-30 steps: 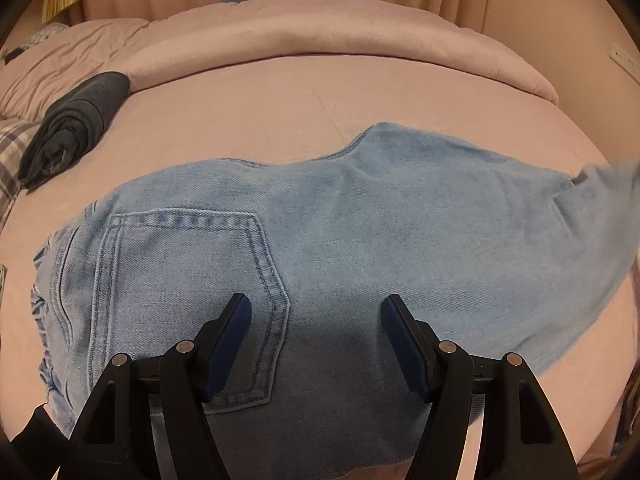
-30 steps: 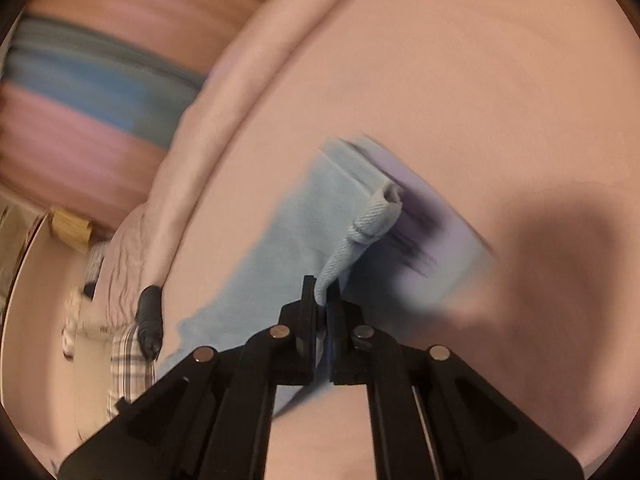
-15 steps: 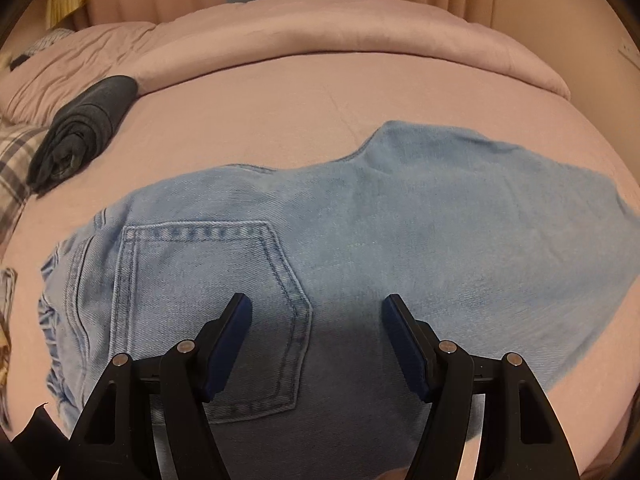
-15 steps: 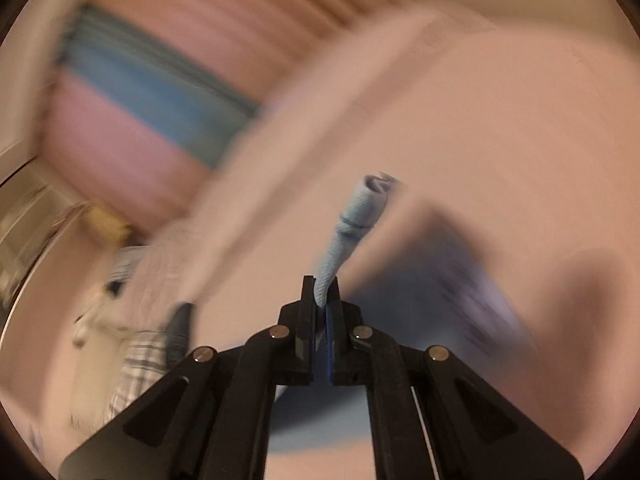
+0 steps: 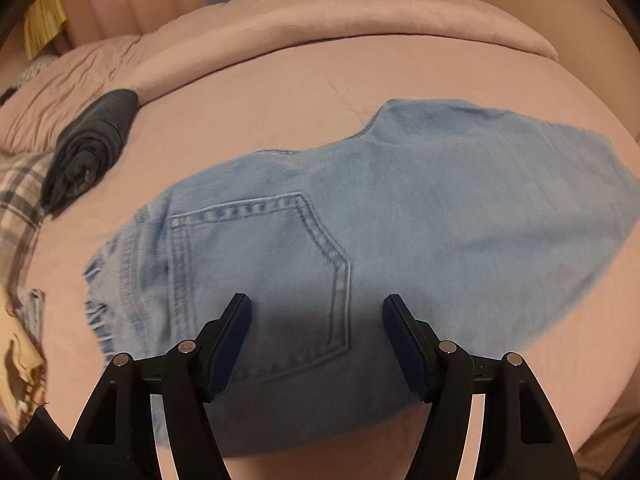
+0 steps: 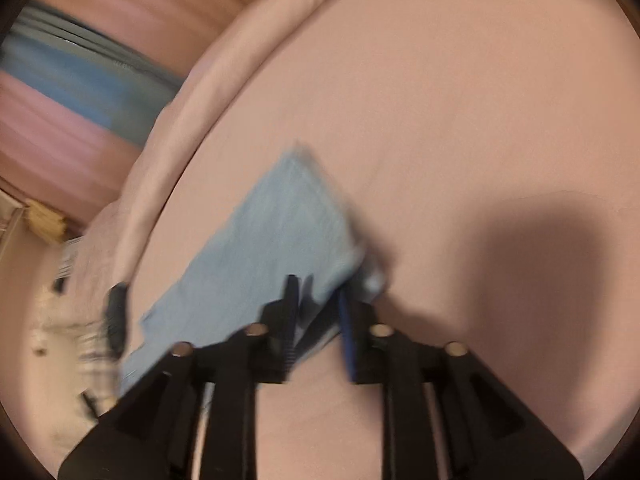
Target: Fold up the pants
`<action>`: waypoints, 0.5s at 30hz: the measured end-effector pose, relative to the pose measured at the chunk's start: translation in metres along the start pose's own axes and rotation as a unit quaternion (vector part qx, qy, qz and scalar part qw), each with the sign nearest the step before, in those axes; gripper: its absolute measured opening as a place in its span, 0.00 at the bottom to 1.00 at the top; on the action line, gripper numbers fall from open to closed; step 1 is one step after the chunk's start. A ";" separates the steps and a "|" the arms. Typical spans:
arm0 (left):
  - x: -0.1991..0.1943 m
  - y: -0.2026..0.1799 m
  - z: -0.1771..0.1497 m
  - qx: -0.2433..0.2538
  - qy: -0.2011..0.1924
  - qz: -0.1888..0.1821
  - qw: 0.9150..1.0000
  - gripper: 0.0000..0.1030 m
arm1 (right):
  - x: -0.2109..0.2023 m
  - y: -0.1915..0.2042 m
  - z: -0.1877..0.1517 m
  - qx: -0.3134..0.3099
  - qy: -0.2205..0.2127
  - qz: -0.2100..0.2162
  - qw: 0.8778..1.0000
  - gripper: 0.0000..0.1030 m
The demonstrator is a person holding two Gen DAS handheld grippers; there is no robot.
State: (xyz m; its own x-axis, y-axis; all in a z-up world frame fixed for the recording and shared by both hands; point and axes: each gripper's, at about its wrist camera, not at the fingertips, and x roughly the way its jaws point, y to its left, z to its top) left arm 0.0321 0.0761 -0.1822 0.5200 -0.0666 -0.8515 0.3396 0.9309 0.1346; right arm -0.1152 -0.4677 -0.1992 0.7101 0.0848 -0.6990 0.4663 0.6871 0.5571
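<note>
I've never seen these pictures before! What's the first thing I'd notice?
The big light-blue jeans would catch your eye first, spread flat across the middle of the pink bed, with a stitched back pocket facing up. The open left gripper hovers right over that pocket. Off to the left by the plaid cloth sits a dark rolled-up garment.

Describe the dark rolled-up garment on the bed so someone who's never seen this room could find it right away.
Start at the pink bed with light blue jeans spread across it. Look past the jeans' waistband end toward the rumpled pink duvet. The dark grey rolled garment lies there beside plaid fabric, the only dark, tightly rolled bundle.
</note>
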 end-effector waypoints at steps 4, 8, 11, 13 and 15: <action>-0.009 0.002 -0.006 0.000 -0.007 -0.012 1.000 0.67 | -0.007 0.033 0.014 -0.101 -0.019 0.007 0.995 0.32; -0.001 0.004 -0.015 -0.004 0.004 -0.004 1.000 0.67 | 0.041 0.124 -0.015 -0.246 0.033 0.044 0.968 0.31; 0.000 0.010 -0.023 -0.010 0.007 -0.008 1.000 0.67 | 0.091 0.171 -0.043 -0.316 0.090 0.061 0.942 0.27; -0.004 0.019 -0.031 -0.017 0.002 -0.020 1.000 0.67 | 0.131 0.169 -0.057 -0.352 0.135 0.008 0.926 0.23; -0.012 0.027 -0.038 -0.017 -0.007 -0.031 0.999 0.66 | 0.138 0.161 -0.054 -0.354 0.127 0.018 0.927 0.21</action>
State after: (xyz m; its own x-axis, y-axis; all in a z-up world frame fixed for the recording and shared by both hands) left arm 0.0052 0.1159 -0.1881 0.5109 -0.1289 -0.8499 0.3444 0.9366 0.0649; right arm 0.0293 -0.3069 -0.2303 0.5295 0.2227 -0.8186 -0.0817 0.9738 0.2121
